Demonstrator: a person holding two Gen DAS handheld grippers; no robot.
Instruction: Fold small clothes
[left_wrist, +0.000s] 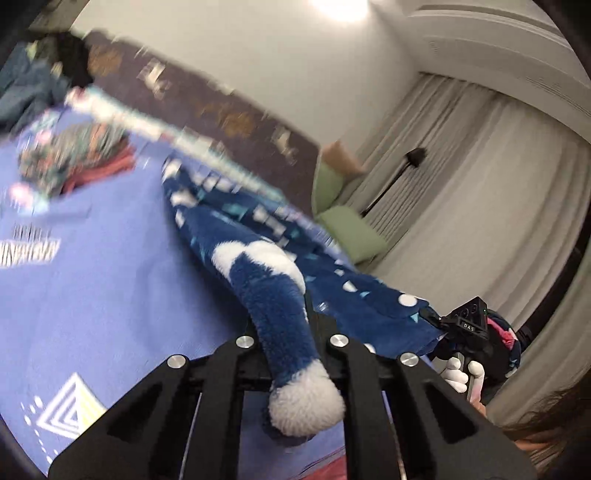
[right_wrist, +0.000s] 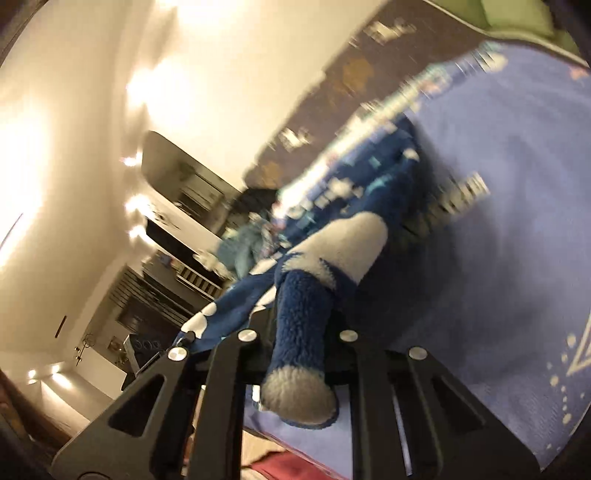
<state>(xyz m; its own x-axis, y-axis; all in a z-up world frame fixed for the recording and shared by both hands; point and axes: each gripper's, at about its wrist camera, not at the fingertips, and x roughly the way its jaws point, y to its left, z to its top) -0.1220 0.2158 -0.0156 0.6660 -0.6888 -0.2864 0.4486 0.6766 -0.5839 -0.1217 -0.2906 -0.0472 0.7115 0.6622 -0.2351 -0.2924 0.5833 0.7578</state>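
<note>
A small blue fleece garment (left_wrist: 280, 236) with white spots and fuzzy blue-and-white feet is held up over the blue bedspread (left_wrist: 92, 280). My left gripper (left_wrist: 291, 328) is shut on one fuzzy leg (left_wrist: 273, 314), whose white toe hangs back over the gripper body. My right gripper (right_wrist: 299, 325) is shut on the other fuzzy leg (right_wrist: 303, 314), with the rest of the garment (right_wrist: 369, 177) stretching away over the bed. The right gripper also shows in the left wrist view (left_wrist: 461, 325), with a white-gloved hand on it. Both views are motion-blurred.
A pile of other clothes (left_wrist: 74, 155) lies at the far left of the bed. A dark patterned headboard (left_wrist: 221, 110) runs along the back. Green cushions (left_wrist: 347, 221) and white curtains (left_wrist: 461, 166) are to the right. Shelves and lamps (right_wrist: 177, 221) stand across the room.
</note>
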